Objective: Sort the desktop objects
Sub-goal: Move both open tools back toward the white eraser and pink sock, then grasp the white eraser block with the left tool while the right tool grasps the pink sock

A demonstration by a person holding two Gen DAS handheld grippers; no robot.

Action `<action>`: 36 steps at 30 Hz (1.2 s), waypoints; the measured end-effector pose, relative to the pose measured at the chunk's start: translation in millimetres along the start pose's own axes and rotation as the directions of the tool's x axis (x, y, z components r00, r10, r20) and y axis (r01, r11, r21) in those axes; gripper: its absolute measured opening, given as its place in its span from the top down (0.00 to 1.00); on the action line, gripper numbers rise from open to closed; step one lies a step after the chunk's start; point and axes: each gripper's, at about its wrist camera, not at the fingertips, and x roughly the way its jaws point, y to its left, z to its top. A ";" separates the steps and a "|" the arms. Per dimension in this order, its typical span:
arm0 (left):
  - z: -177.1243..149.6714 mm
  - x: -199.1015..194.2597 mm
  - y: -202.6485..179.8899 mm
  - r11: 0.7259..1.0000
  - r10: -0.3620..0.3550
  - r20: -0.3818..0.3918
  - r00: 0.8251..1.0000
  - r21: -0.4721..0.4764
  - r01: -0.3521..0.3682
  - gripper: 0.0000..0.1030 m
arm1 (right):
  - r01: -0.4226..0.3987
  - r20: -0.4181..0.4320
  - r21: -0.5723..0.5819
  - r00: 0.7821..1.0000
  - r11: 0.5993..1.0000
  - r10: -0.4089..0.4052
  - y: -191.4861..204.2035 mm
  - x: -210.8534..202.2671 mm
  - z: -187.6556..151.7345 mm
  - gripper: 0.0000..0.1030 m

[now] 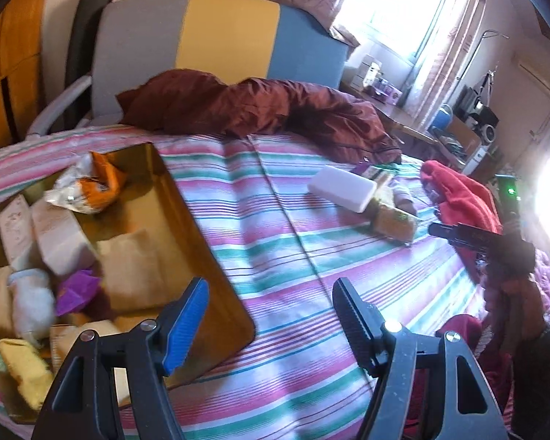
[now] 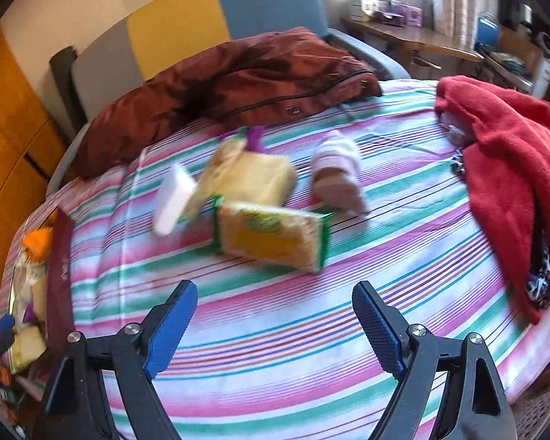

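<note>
A green-edged yellow packet (image 2: 271, 236) lies mid-frame on a striped bedspread (image 2: 275, 330), touching a second yellow packet (image 2: 245, 176) and a white block (image 2: 174, 200), with a pink slipper (image 2: 339, 172) just to the right. The right gripper (image 2: 273, 324) hangs wide and empty at lower centre. The left gripper (image 1: 271, 324), also wide and empty, hovers beside a gold box (image 1: 187, 220) of packets at lower left.

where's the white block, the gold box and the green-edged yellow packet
white block (image 1: 343, 187): left wrist view, middle of its top face
gold box (image 1: 187, 220): left wrist view, bare inner wall on its right side
green-edged yellow packet (image 2: 271, 236): right wrist view, centre of the wrapper's yellow front
</note>
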 end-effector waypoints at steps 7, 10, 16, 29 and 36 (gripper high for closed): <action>7.3 15.8 -14.6 0.999 -0.037 -0.033 0.999 0.005 0.037 0.31 | 0.049 0.017 0.025 0.999 0.998 -0.049 -21.6 15.8 23.7 0.18; 10.0 22.7 -20.0 0.998 -0.057 -0.051 0.997 0.006 0.058 0.31 | 0.059 0.021 0.028 0.998 0.998 -0.060 -26.8 23.3 33.4 0.19; 15.7 36.7 -33.5 0.997 -0.057 -0.078 0.995 0.044 0.060 0.31 | 0.092 0.019 -0.017 0.996 0.996 -0.092 -25.2 37.4 46.1 0.24; 54.9 86.2 -52.3 0.979 -0.200 -0.154 0.968 -0.066 0.192 0.27 | 0.114 0.026 -0.009 0.993 0.993 -0.114 -44.5 74.9 74.2 0.32; 69.8 122.1 -47.7 0.964 -0.244 -0.199 0.949 -0.160 0.214 0.27 | 0.099 0.006 0.009 0.995 0.995 -0.099 -52.9 92.9 79.1 0.32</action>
